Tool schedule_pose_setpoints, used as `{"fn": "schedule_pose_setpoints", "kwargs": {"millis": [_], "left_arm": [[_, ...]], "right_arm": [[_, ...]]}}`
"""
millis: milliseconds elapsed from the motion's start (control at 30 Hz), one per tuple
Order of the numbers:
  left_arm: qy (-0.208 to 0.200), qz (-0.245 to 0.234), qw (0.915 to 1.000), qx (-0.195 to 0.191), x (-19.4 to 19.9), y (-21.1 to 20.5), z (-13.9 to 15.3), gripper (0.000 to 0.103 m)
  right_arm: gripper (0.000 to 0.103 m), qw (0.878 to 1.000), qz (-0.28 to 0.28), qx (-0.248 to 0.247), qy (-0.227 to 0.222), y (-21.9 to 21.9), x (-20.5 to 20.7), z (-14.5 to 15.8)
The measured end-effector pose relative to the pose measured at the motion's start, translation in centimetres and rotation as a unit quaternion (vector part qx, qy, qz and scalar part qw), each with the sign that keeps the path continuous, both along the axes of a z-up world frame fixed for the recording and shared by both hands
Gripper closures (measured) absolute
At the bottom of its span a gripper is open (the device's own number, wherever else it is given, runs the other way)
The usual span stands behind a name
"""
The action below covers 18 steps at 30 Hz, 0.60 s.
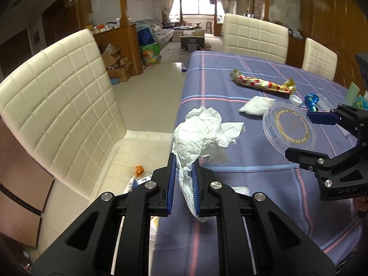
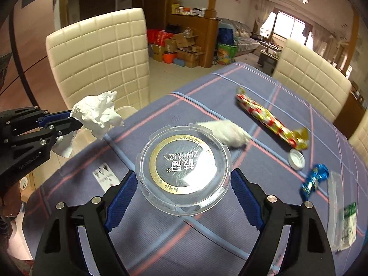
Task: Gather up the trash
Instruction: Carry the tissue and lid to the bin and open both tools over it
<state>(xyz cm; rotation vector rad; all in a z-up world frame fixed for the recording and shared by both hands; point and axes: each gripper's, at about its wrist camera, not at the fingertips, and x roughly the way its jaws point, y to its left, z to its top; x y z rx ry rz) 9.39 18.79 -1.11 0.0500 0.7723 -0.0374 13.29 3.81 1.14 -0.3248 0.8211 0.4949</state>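
My left gripper is shut on a crumpled white tissue, held over the table's left edge; the right wrist view shows that gripper and tissue at the left. My right gripper grips a clear round lid with a gold ring across its width, a pad on each rim. The lid hangs tilted above the cloth, in the right gripper. On the table lie a red-gold wrapper, a second white tissue, a white cap and a blue foil wrapper.
A blue plaid cloth covers the table. A clear plastic bin holding some scraps stands on the floor by the left edge, in front of a cream chair. More cream chairs stand at the far side. A clear packet lies at the right.
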Motion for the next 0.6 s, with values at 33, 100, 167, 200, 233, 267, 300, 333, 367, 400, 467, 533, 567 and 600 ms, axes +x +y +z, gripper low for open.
{"fn": "schedule_pose_setpoints", "kwargs": {"millis": [33, 100, 167, 200, 233, 267, 300, 333, 367, 400, 467, 533, 567, 600], "left_arm": [[0.001, 0.007, 1.0000, 0.000, -0.1, 0.7, -0.1, 0.089], [0.002, 0.017, 0.9999, -0.001, -0.3, 1.7, -0.3, 0.089], [0.004, 0.028, 0.9996, -0.001, -0.4, 2.9, -0.6, 0.089], [0.005, 0.032, 0.9995, -0.002, -0.4, 3.2, -0.7, 0.089], [0.006, 0.036, 0.9993, -0.004, -0.4, 3.6, -0.8, 0.089], [0.007, 0.041, 0.9991, -0.005, -0.4, 4.1, -0.9, 0.089], [0.008, 0.045, 0.9989, -0.005, -0.4, 4.6, -1.0, 0.089], [0.009, 0.049, 0.9987, -0.006, -0.4, 5.0, -1.1, 0.089], [0.011, 0.054, 0.9984, -0.007, -0.3, 5.5, -1.3, 0.089], [0.012, 0.059, 0.9982, -0.008, -0.2, 5.9, -1.4, 0.089], [0.014, 0.066, 0.9976, -0.013, 0.0, 6.8, -1.7, 0.089], [0.018, 0.071, 0.9971, -0.020, 0.3, 7.6, -2.0, 0.089], [0.020, 0.074, 0.9968, -0.022, 0.5, 8.0, -2.2, 0.089], [0.022, 0.077, 0.9965, -0.024, 0.7, 8.3, -2.3, 0.088]], "right_arm": [[0.022, 1.000, 0.007, -0.002, 0.000, 0.6, 0.1, 0.0], [0.022, 1.000, 0.025, -0.009, -0.004, 2.6, 0.2, 0.0], [0.022, 0.999, 0.040, -0.013, -0.008, 4.2, 0.2, -0.1], [0.022, 0.999, 0.047, -0.015, -0.009, 4.9, 0.2, -0.1], [0.022, 0.998, 0.054, -0.017, -0.010, 5.8, 0.3, -0.2], [0.022, 0.998, 0.060, -0.019, -0.010, 6.6, 0.4, -0.3], [0.022, 0.998, 0.064, -0.020, -0.010, 7.1, 0.5, -0.3], [0.022, 0.997, 0.069, -0.023, -0.011, 7.9, 0.7, -0.5], [0.022, 0.997, 0.072, -0.024, -0.012, 8.4, 0.8, -0.5], [0.022, 0.997, 0.074, -0.025, -0.013, 8.9, 0.9, -0.6], [0.022, 0.997, 0.078, -0.026, -0.013, 9.8, 1.3, -0.7], [0.022, 0.996, 0.080, -0.028, -0.012, 10.6, 1.7, -0.9], [0.022, 0.996, 0.080, -0.030, -0.012, 10.7, 1.8, -1.0], [0.022, 0.996, 0.080, -0.031, -0.011, 11.0, 2.1, -1.1]]}}
